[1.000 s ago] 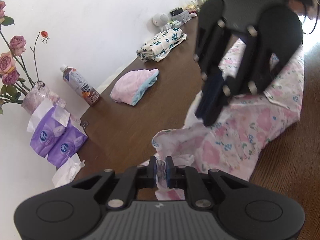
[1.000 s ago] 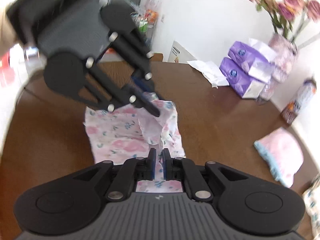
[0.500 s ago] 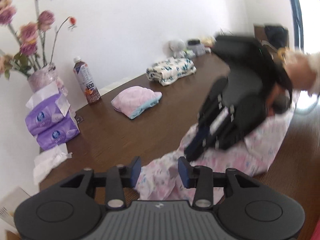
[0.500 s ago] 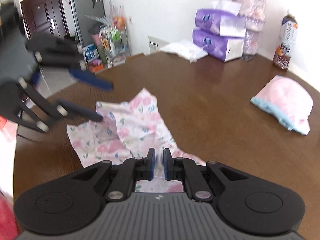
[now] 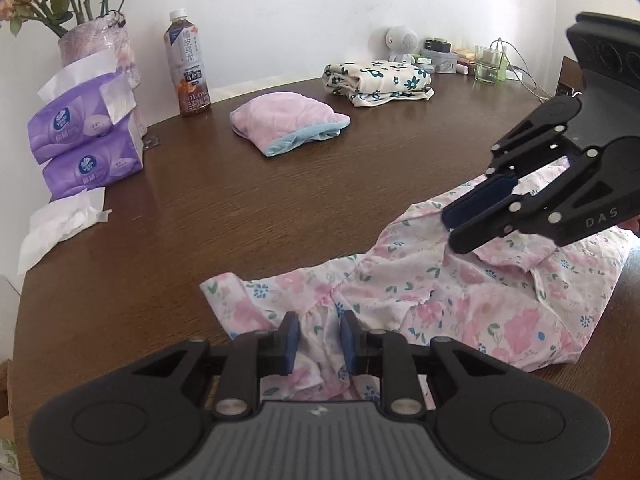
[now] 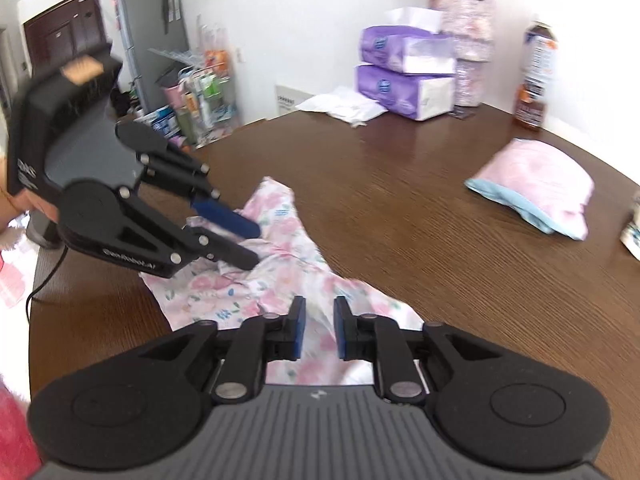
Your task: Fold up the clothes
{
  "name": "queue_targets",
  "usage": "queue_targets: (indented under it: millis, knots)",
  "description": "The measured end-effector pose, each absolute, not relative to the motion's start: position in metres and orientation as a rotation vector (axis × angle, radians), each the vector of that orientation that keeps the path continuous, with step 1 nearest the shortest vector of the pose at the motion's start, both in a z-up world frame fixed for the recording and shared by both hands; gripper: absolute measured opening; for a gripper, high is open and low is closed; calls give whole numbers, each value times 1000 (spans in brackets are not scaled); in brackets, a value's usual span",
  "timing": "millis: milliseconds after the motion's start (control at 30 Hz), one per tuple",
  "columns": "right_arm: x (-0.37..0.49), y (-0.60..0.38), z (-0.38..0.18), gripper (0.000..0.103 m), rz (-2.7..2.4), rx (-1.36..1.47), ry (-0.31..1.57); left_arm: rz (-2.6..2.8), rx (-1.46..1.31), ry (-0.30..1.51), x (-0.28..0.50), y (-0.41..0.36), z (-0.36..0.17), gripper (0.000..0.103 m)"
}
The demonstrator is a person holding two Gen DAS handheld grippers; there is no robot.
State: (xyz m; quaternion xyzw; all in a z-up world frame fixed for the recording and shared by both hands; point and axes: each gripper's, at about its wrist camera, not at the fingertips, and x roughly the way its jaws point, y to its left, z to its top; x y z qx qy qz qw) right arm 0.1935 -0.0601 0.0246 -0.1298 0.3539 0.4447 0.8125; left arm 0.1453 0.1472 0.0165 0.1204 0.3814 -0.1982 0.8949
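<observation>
Black left gripper [image 5: 316, 338], blue pads, silver screws, ribbed grey housing

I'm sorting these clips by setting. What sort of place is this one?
Most likely a home, perhaps a dining area. A wooden table holds folded clothes, tissue packs and a vase of flowers, and a fridge stands in the background beside a cluttered storage rack.

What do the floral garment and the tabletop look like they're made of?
Floral garment: thin, matte woven cloth, probably light cotton; it crumples in soft, fine folds. Table: dark brown wood or wood veneer with a low sheen; grain lines show, solid or laminate unclear.
</observation>
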Motion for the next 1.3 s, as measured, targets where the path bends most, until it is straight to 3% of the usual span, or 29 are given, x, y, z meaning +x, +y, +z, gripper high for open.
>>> queue_targets:
  millis: [100, 167, 233, 367, 433, 567, 600, 733, 900, 1300]
  knots:
    - [190, -73, 28, 18, 925, -254, 746, -391, 248, 782, 144, 147, 20, 23]
    - [187, -82, 29, 19, 912, -231, 737, -365, 251, 746, 137, 146, 27, 31]
    - [182, -90, 30, 27, 897, -214, 726, -337, 253, 708, 128, 146, 33, 44]
    - [166, -103, 30, 31, 859, -205, 703, -287, 216, 659, 106, 143, 43, 59]
    - [158, -110, 30, 39, 840, -201, 691, -251, 177, 622, 93, 141, 45, 76]
    - [141, -126, 29, 48, 783, -163, 678, -199, 67, 565, 69, 135, 47, 89]
    - [136, -131, 28, 54, 764, -147, 677, -194, 31, 559, 64, 133, 47, 91]
    - [117, -150, 25, 82, 690, -83, 672, -192, -98, 554, 49, 123, 45, 93]
    - [92, -176, 21, 102, 592, 13, 666, -203, -135, 578, 38, 100, 33, 94]
    - [44, -226, -1, 103, 321, 151, 639, -162, -84, 564, 30, 61, 7, 97]
